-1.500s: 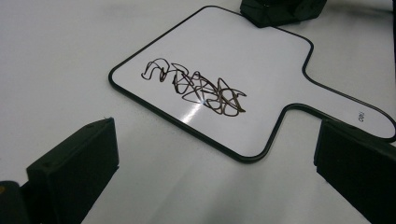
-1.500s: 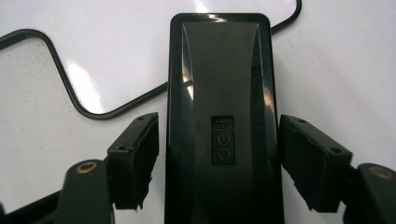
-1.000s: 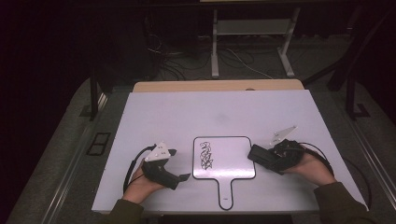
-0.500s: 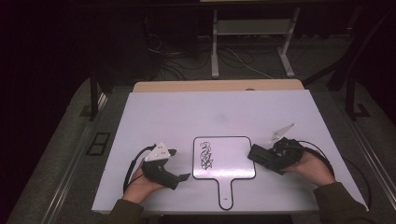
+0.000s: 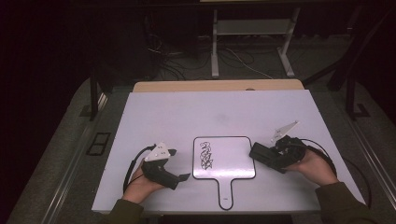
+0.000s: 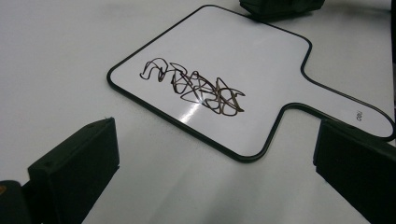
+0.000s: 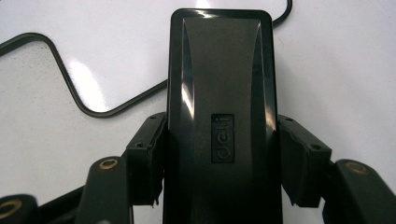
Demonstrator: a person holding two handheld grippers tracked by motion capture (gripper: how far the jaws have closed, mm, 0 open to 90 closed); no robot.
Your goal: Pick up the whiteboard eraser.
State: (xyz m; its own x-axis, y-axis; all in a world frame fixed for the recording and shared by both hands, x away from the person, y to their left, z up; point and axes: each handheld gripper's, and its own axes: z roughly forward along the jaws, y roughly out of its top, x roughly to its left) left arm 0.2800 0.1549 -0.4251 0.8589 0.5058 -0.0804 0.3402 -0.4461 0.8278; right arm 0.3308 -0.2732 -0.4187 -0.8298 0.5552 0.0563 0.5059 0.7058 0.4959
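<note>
A smooth white surface [image 5: 177,116] carries a glossy paddle-shaped whiteboard [image 5: 231,156], black-rimmed with a dark scribble [image 6: 194,86], lying flat between both hands. The right gripper [image 5: 267,156] pinches a black, rounded-rectangle plastic eraser [image 7: 219,116] between its fingers, at the board's right edge. The left gripper [image 5: 180,163] rests left of the board, fingers [image 6: 77,170] spread, holding nothing.

Pretty dim room, the only well-lit thing is the white table [image 5: 154,116], with a strip of tan board [image 5: 219,86] poking out at its far edge. Grey floor [image 5: 56,154] all around, loose cables [image 5: 233,60] lying on it at the far side. A pale metal stand [image 5: 252,42] sits back there too, and everything further off is just black.
</note>
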